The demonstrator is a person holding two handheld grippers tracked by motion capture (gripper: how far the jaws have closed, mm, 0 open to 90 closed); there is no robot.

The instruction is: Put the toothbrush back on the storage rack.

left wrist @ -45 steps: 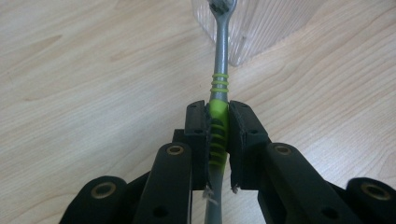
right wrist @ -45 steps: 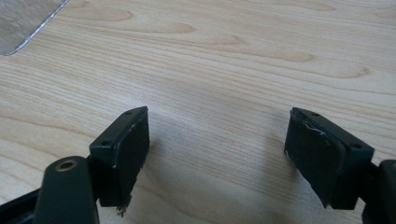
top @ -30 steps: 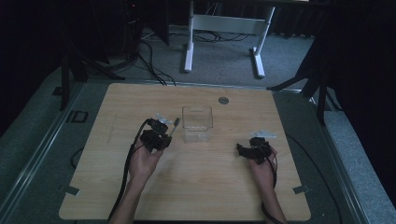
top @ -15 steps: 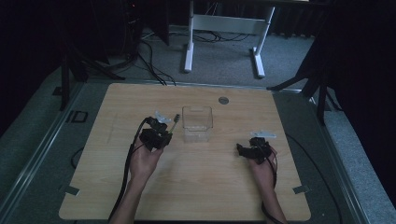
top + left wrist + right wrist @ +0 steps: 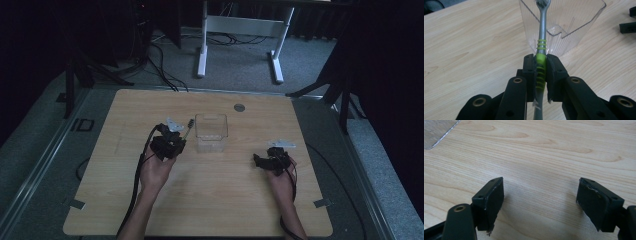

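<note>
At a wooden table [image 5: 215, 200], we see our left gripper [image 5: 540, 68] clamped tight on a toothbrush [image 5: 541, 53], its two black pads pressed against the green ribbed grip of the handle. In the left gripper view the grey neck of the brush runs straight up toward twelve o'clock, and its head sits in front of the near wall of a clear plastic box [image 5: 574, 20]; whether the head touches that wall we cannot tell. In the high view the left gripper [image 5: 172, 140] rests just beside the clear plastic box [image 5: 211, 132], at the box's nine o'clock, with the toothbrush [image 5: 187, 127] angled toward the box's rim.

Our right gripper [image 5: 541, 197] has its jaws spread wide with nothing between them, hovering low over bare wood grain; a corner of the clear box [image 5: 436, 131] shows at about ten o'clock in the right gripper view. In the high view the right gripper [image 5: 260, 161] sits well apart from the box, at roughly its four o'clock.

A small round grey disc [image 5: 239, 107] lies on the table at the box's one o'clock, near the far edge.
</note>
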